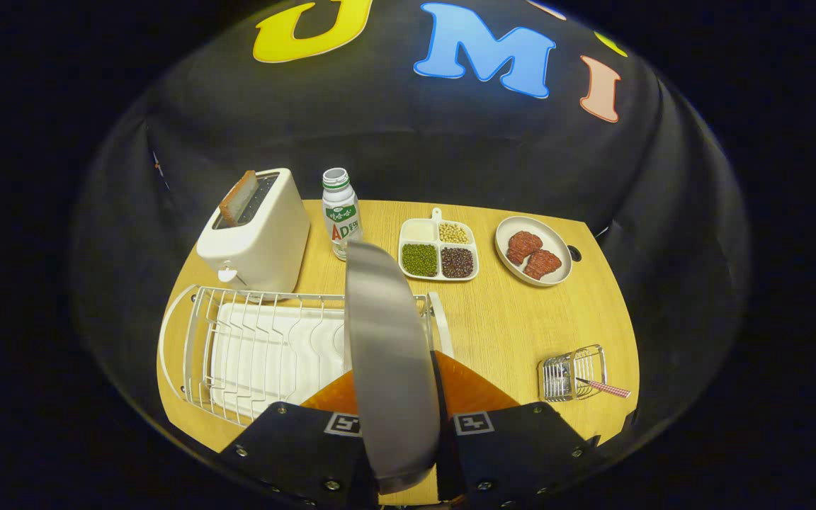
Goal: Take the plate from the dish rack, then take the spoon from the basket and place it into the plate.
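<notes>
while the hand-held gripper (397,432) pinches the plate (387,354) on edge between both fingers at lower centre, it looks stiff, smooth and likely slippery, so the rim is the place to hold. it stands upright over the dish rack (266,340). the spoon (603,387) waits in the basket (572,373), lower right on the counter (514,319).

Plate (388,368) hides tongs' (408,432) pad contact and dish rack's (266,347) right part; spoon (603,387) bowl unclear inside basket (572,373).
</notes>
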The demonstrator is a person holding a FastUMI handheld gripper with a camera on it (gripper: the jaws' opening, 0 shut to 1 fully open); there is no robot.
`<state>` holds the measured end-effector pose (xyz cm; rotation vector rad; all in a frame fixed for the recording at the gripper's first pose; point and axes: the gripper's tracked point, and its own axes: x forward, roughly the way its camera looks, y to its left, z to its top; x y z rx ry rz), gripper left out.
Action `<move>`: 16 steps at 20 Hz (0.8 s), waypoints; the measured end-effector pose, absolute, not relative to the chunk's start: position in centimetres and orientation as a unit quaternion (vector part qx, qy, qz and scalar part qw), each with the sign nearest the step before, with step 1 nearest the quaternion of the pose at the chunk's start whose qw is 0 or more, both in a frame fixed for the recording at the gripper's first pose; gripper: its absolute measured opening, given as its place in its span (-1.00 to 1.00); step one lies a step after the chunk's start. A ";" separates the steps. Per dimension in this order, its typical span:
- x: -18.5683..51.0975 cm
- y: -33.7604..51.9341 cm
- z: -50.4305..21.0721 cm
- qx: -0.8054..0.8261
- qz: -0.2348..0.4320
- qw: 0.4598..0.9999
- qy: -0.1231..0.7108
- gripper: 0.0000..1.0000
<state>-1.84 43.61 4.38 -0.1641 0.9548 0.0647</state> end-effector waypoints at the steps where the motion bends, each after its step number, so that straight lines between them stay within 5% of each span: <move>1: -2.7 42.6 4.9 -0.069 0.038 0.884 0.461 -0.40; 16: -13.3 29.6 3.4 0.074 0.155 0.858 0.484 -0.39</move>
